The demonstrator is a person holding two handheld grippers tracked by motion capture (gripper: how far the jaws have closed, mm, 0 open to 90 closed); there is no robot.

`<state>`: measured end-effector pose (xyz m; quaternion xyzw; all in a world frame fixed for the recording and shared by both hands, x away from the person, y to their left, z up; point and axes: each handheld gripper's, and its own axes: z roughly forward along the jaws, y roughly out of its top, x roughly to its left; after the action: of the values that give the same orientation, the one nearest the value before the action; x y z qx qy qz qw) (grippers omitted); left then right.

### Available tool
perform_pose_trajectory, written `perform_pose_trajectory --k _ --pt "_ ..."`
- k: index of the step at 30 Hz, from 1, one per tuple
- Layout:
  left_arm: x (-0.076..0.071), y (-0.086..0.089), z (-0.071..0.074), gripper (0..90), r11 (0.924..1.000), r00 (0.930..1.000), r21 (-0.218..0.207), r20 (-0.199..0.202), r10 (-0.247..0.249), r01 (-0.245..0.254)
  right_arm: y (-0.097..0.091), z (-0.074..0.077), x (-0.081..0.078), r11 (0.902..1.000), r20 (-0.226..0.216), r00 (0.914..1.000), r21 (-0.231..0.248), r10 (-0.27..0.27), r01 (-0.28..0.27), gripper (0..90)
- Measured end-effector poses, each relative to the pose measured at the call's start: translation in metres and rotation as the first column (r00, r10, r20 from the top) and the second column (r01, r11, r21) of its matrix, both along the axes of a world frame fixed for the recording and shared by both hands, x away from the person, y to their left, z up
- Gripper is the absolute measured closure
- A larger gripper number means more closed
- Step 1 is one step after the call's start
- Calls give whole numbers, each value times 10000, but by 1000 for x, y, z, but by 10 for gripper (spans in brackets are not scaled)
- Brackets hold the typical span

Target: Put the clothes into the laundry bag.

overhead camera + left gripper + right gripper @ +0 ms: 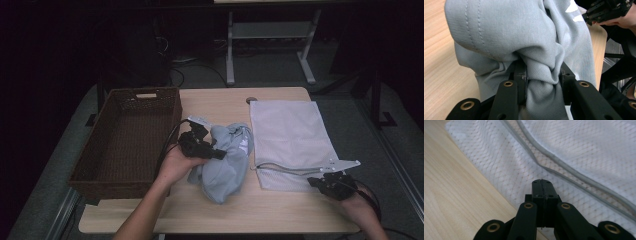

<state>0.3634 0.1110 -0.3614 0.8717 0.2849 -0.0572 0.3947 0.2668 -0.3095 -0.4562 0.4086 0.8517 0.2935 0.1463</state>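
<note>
A crumpled light grey garment lies on the wooden table, between the basket and the bag. My left gripper is shut on a bunched fold of it at the garment's upper left. In the left gripper view the cloth is squeezed between the two jaws of the left gripper. A white mesh bag with grey trim lies flat at the right. My right gripper sits at the bag's near edge. In the right gripper view the jaws of the right gripper stand shut, tips over the mesh. Whether a layer is pinched I cannot tell.
An empty dark wicker basket takes up the table's left side. A small round disc lies at the bag's far left corner. White desk legs stand on the floor beyond the table. Bare wood runs along the near edge.
</note>
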Motion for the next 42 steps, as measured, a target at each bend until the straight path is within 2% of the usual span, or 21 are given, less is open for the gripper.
perform_pose_trajectory --k 4,12,17,25,33,35,39,42 --pt "0 2 1 676 10000 10000 -28 3 71 -71 5 -4 2 9996 -202 9995 -160 243 -247 894" --pt "0 3 1 676 10000 10000 -2 3 42 -42 17 -5 9 9992 -187 9990 -83 396 -398 894" --pt "-1 3 2 676 10000 10000 -43 0 25 -25 35 -6 20 9991 -81 9990 -45 429 -429 894" --pt "-1 4 2 676 10000 10000 -25 -10 -30 30 67 -6 39 9961 46 9962 -96 875 -874 893" --pt "-2 5 3 676 10000 10000 -35 -12 -79 79 103 -6 56 9873 72 9875 -210 1575 -1573 893" --pt "-1 5 2 676 10000 10000 -11 -28 -91 91 112 -6 58 9844 89 9845 -147 1753 -1752 894" --pt "-1 6 2 676 10000 10000 -11 -46 -76 76 126 -7 61 9778 -123 9781 298 2077 -2073 893" --pt "-1 6 2 676 10000 10000 -1 -56 -61 61 138 -6 61 9718 -156 9718 208 2354 -2350 893"
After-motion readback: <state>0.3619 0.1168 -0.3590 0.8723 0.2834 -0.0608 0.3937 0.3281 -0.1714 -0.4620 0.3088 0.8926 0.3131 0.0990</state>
